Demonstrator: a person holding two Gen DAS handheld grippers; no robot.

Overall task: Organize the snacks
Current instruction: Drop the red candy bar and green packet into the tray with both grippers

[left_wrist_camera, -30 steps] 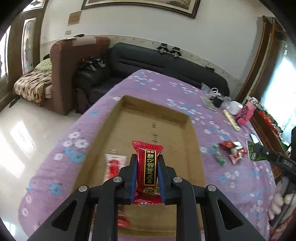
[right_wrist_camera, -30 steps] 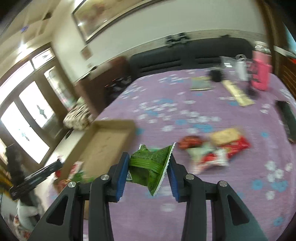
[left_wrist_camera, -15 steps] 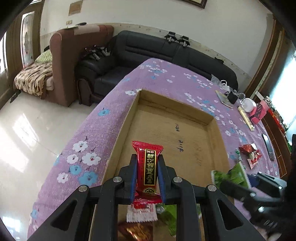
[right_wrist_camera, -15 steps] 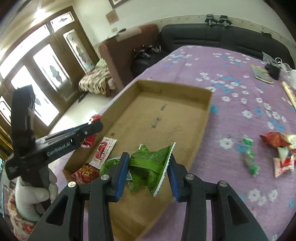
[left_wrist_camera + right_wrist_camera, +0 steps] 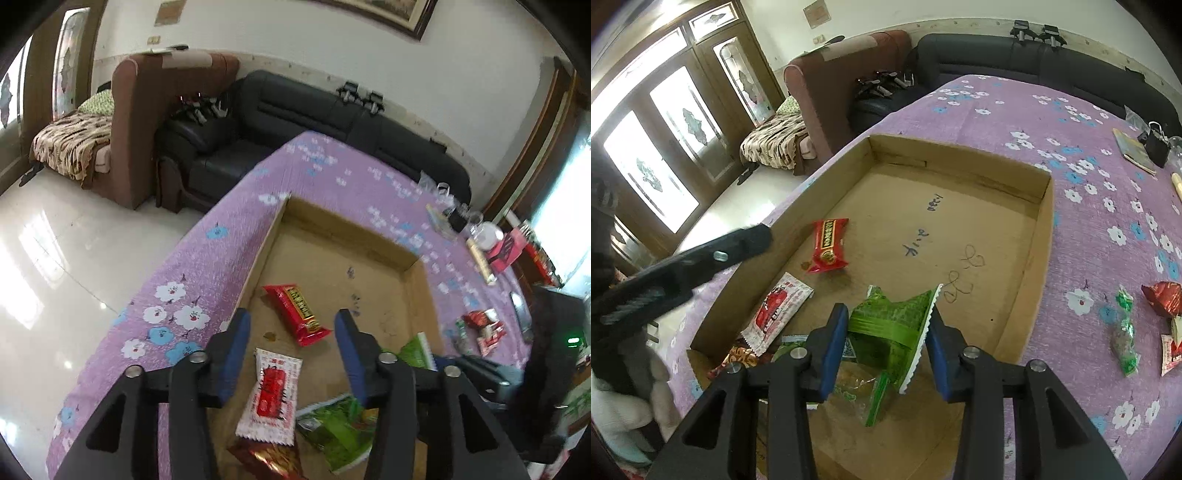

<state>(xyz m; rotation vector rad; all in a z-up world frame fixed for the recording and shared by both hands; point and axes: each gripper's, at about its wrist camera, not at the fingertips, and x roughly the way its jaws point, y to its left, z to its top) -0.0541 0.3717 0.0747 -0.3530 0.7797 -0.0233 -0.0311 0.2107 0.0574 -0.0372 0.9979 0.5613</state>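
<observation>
Beyond the left claw (image 5: 291, 345), just spread apart, lies the red snack (image 5: 297, 314).

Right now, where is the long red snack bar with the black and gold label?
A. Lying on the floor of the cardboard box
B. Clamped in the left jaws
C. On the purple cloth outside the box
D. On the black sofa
A: the red snack bar lies flat on the cardboard box floor, beyond the left gripper, whose jaws have just been opening and hold nothing.
</observation>
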